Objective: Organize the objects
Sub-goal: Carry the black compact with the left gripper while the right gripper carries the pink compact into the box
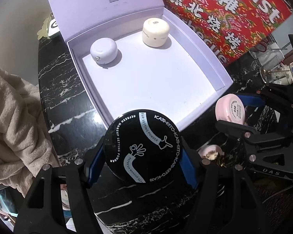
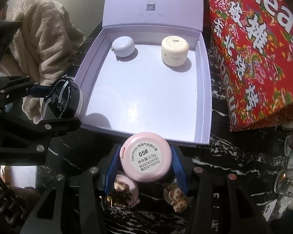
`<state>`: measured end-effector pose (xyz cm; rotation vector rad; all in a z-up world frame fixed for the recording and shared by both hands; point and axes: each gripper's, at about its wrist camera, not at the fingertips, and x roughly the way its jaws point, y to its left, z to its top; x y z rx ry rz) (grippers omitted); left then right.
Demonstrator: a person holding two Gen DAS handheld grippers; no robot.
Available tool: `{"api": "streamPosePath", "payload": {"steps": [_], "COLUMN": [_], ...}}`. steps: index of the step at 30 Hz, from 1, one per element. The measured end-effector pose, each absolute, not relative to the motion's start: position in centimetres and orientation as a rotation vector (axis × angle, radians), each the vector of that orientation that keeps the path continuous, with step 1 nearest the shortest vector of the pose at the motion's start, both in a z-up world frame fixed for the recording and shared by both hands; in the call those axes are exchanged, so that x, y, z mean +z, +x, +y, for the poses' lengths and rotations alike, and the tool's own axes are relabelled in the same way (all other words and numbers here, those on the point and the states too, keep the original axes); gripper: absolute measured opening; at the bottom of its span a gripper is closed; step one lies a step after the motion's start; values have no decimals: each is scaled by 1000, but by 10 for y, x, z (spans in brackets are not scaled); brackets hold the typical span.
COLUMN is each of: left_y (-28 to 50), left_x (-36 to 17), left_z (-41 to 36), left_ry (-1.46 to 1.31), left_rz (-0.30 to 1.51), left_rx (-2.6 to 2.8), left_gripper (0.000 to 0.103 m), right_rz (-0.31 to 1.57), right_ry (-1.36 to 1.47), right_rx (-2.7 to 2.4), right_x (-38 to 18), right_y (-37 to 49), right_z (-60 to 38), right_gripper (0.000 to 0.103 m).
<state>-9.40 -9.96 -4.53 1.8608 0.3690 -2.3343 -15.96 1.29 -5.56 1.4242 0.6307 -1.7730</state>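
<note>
Black powder compact (image 1: 140, 146), lid up with white lettering around its rim, sits pinched between the blue pads (image 1: 95, 161) of my left gripper (image 1: 141, 156), close under the lens and just at the near edge of the lavender box (image 1: 220, 72). Pink jar (image 2: 146, 156), label side up and reading 05#, is held the same way in my right gripper (image 2: 145, 164), also at the box's near wall. Progress, as I judge it: two items are already in, a pale round compact (image 1: 104, 51) at the back left and a cream jar (image 1: 155, 32) at the back right, well apart from each other, with most of the white floor bare. Two more are in hand and not yet set down. Below the right gripper, two small pinkish pieces with brown speckling (image 2: 125, 192) lie on the black marble counter (image 1: 68, 101); what they are, and whether they belong in the box, I cannot tell. Left jaws spread fairly wide, pressed on opposite sides of the compact; right jaws narrower, clamped on the jar's sides. Both loads appear lifted off the counter. Red printed carton (image 2: 259, 54) stands just beside the box on its right; beige fleece (image 1: 13, 120) lies off to the left.
</note>
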Motion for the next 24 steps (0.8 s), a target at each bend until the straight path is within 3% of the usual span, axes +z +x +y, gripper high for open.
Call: {"api": "streamPosePath", "payload": {"steps": [24], "left_y": [-134], "left_x": [-57], "left_z": [-140], "left_ry": [1810], "left_rz": [366], "left_rx": [-2319], "left_gripper": [67], "right_rz": [649], "right_ry": [1419], "right_rx": [-1722], "right_x": [-78], "right_y": [-201], "right_z": [-31], "right_gripper": [52]}}
